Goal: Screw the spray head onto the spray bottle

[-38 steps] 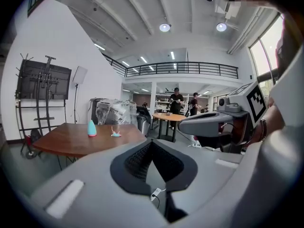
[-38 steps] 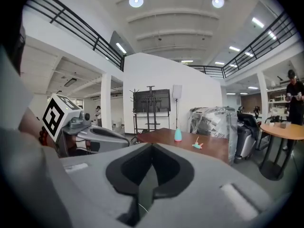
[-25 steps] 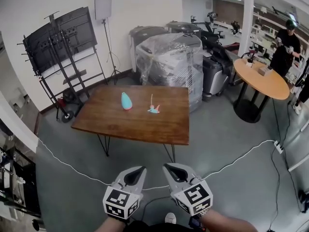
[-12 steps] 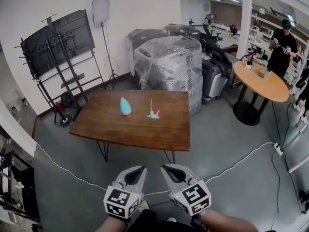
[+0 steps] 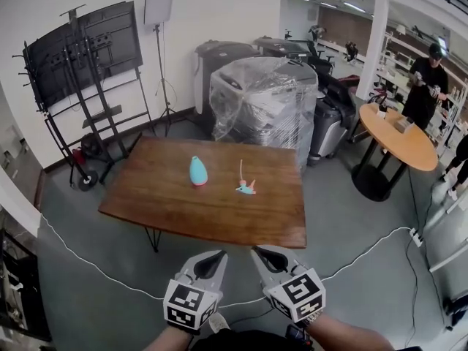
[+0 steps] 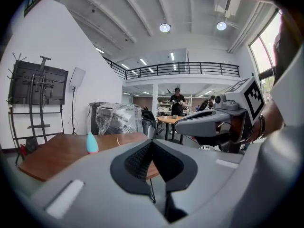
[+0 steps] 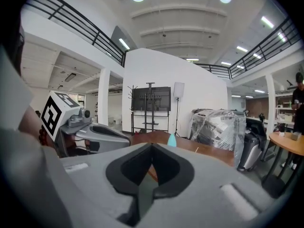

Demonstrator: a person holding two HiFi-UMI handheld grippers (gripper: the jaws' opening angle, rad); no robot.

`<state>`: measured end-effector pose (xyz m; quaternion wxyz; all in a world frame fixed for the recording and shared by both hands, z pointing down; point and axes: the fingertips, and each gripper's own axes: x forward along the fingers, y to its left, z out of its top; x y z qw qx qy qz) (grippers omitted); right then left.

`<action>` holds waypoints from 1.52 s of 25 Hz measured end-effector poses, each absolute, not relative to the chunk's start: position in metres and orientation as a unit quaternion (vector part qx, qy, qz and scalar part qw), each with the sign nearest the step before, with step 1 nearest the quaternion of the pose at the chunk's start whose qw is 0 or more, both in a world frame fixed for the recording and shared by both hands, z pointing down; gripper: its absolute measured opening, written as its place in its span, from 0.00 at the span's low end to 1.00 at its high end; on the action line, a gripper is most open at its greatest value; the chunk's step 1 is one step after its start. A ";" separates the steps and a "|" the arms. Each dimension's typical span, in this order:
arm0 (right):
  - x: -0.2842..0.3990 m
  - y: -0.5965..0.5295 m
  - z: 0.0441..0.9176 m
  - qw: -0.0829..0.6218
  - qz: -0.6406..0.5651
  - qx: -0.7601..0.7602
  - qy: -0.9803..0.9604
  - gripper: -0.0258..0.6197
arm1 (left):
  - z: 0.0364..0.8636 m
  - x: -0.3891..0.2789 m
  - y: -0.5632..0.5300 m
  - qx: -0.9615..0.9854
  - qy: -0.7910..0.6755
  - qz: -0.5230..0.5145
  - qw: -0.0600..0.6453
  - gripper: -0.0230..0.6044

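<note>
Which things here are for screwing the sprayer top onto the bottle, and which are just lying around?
For the job:
- spray bottle
- spray head
- left gripper and right gripper, both shut and empty

Just around:
- wooden table, which the bottle and head sit on
- plastic-wrapped machine
- round table
- screen on its stand
- light panel

The spray bottle is a small turquoise drop shape, wide at the base and tapering to a narrow, uncapped top. It stands upright near the middle of the brown wooden desk. The spray head, turquoise too, lies loose on the desk to the bottle's right, near it but apart. Its thin pale tube sticks out towards the desk's far edge.
</note>
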<state>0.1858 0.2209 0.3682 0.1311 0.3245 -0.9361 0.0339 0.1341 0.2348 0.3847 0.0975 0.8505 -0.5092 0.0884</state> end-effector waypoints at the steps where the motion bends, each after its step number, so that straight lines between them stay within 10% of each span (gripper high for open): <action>1: 0.177 0.213 0.370 0.134 0.036 0.329 -0.934 0.03 | 0.386 0.126 0.227 0.853 -0.504 0.090 0.098 0.06; 38: 0.141 -0.028 0.475 0.211 0.140 0.364 -0.896 0.03 | 0.505 0.087 -0.037 0.869 -0.396 0.268 0.126 0.12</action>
